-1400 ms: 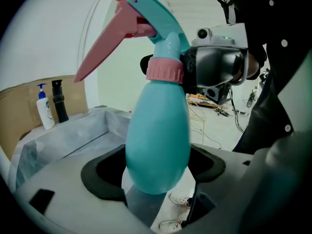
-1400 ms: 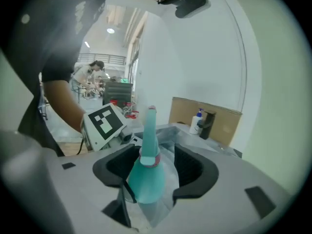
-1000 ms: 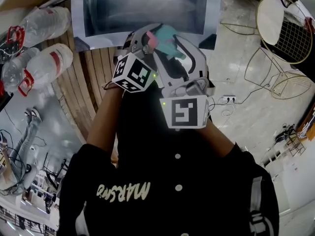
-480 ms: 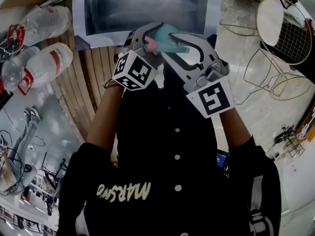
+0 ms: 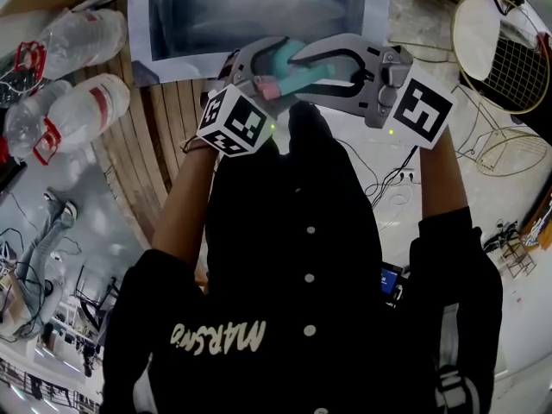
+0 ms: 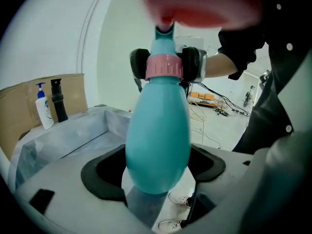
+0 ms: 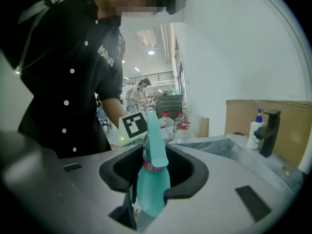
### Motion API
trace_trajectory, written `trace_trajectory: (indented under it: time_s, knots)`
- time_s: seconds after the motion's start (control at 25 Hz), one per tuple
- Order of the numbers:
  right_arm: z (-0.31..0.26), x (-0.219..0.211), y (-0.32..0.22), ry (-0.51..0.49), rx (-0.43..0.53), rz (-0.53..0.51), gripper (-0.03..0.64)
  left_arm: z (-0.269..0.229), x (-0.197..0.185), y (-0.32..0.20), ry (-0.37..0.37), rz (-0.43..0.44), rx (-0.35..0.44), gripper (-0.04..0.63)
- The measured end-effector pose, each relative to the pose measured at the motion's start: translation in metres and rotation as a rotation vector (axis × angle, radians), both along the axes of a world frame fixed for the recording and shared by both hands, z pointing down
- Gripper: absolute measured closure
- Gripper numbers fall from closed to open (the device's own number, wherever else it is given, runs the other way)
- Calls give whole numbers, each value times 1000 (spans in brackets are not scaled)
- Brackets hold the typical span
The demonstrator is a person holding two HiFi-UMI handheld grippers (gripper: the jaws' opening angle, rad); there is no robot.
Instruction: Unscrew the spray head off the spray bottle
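The teal spray bottle (image 6: 158, 140) is held in the air. Its round body, below the pink collar (image 6: 164, 66), is clamped between the jaws of the left gripper (image 6: 157, 167). The right gripper (image 7: 153, 172) has just been closing, and its pads (image 6: 191, 65) press on each side of that collar. The spray head (image 7: 155, 138) sits just past the collar.

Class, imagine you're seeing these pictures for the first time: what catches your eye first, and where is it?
A teal bottle held up in front of the person stands out, its body clamped in the left gripper. The right gripper has its fingers, which have just been closing, pressed on the pink collar at the bottle's neck. The black-and-white marker cubes on both grippers also catch the eye.
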State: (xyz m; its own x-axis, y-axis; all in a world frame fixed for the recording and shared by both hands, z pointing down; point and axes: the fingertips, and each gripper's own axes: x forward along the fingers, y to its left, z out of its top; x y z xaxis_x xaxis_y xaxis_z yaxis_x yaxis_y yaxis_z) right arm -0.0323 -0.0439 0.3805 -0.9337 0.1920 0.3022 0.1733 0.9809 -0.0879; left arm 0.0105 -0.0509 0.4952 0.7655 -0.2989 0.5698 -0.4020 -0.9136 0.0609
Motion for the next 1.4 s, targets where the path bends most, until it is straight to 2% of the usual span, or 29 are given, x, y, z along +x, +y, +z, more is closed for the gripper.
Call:
trace_trajectory:
  time_s: [0.16, 0.32, 0.6, 0.68, 0.76, 0.84, 0.96, 1.04, 1.16, 1.28, 1.4]
  knots:
    - [1, 2, 0, -8, -50, -22, 459, 1, 1, 0, 0, -1, -1, 193]
    - [4, 1, -1, 19, -37, 10, 454, 1, 0, 0, 1, -6, -3, 193]
    - [15, 13, 1, 64, -23, 99, 388, 2, 6, 2, -6, -7, 1, 193]
    - [9, 15, -5, 39, -25, 206, 357, 2, 4, 1, -4, -9, 1, 192]
    - [-14, 18, -16, -81, -53, 406, 347, 2, 1, 2, -3, -11, 0, 193]
    - [-32, 32, -20, -150, -85, 619, 341, 2, 0, 2, -4, -12, 0, 192]
    - [-39, 48, -9, -140, -163, 886, 342, 2, 1, 2, -4, -10, -1, 192]
    - [-35, 35, 10, -93, -204, 935, 342, 1, 1, 2, -2, -10, -1, 192]
    - [-22, 11, 28, -31, -250, 934, 336, 1, 1, 2, -6, -13, 0, 192]
    - [-17, 3, 25, -35, -341, 978, 304, 3, 1, 3, -14, -12, -4, 192]
    - [-16, 0, 19, -20, -340, 1015, 288, 7, -2, 3, -23, -13, -6, 193]
